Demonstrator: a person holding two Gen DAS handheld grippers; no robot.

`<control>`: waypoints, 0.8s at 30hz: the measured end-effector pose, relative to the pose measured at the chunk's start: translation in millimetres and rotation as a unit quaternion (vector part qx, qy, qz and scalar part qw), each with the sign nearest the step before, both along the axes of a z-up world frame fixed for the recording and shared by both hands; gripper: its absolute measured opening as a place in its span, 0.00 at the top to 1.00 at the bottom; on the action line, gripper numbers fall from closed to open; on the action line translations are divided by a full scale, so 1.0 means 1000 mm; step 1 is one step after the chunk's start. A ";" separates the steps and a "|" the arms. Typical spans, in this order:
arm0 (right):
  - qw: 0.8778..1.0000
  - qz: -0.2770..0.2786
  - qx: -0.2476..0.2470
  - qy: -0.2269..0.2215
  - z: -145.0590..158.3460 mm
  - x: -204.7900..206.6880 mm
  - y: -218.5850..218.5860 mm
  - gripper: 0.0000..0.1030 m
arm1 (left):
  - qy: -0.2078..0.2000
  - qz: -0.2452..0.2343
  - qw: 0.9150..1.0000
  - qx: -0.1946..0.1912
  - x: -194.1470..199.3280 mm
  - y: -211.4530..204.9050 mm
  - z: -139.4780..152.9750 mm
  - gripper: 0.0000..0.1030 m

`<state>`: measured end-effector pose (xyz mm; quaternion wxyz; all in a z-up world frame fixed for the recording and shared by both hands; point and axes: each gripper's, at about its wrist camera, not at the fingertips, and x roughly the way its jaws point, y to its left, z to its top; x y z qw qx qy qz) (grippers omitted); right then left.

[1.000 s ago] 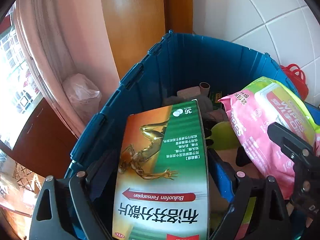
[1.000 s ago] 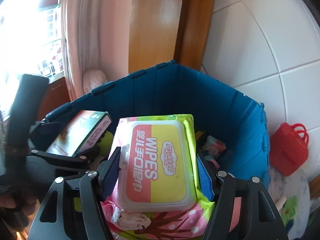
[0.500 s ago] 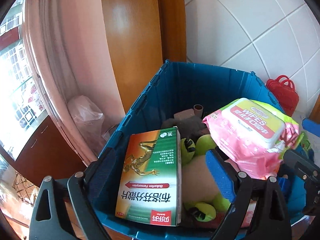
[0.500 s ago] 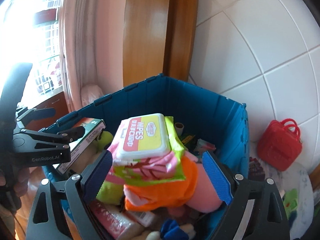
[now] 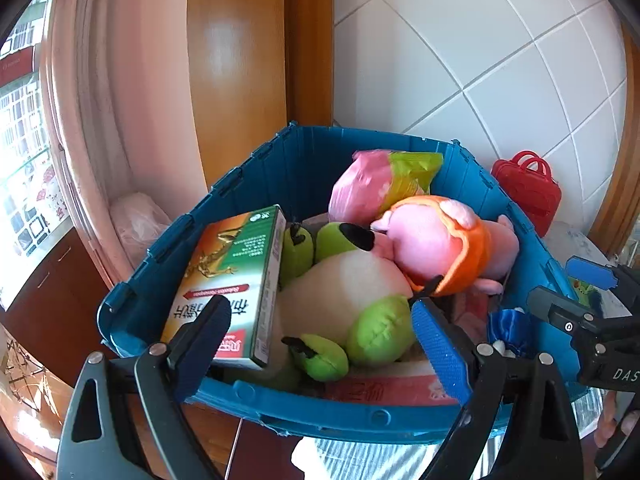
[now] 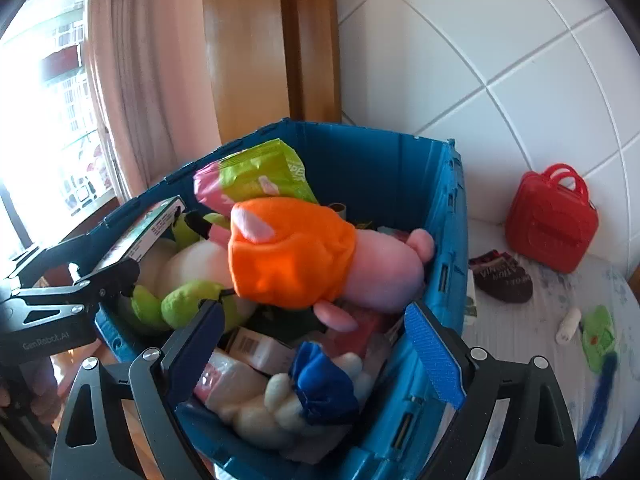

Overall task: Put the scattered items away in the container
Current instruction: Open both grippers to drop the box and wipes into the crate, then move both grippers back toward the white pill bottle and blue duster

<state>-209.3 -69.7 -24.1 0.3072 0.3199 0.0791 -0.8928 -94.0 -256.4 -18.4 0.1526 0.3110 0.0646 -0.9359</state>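
Wipes pack is lying in bin; both grippers are hanging released, empty; next, sock at three o'clock.

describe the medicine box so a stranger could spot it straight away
Start at the blue plastic crate by the white tiled wall. Against its left inner wall leans the green and orange cardboard medicine box, beside a white and green plush toy. It is the only flat, printed carton among soft toys.
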 end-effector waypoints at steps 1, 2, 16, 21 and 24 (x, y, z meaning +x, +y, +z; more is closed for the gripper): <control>1.000 -0.003 -0.001 -0.001 -0.001 0.002 0.004 0.10 | 0.000 -0.005 1.000 0.007 0.001 0.004 -0.002 0.10; 1.000 -0.005 -0.001 0.000 -0.001 0.004 0.008 0.10 | 0.000 -0.007 1.000 0.009 0.000 0.007 -0.004 0.10; 1.000 -0.013 -0.002 0.010 0.003 0.012 0.028 0.09 | 0.005 0.002 1.000 0.004 0.007 0.023 -0.007 0.10; 1.000 -0.010 -0.007 0.016 0.008 0.017 0.031 0.09 | 0.032 0.020 0.999 0.002 0.019 0.026 -0.002 0.10; 1.000 -0.009 -0.014 0.019 0.013 0.019 0.038 0.08 | 0.040 0.019 0.999 0.005 0.022 0.032 0.000 0.10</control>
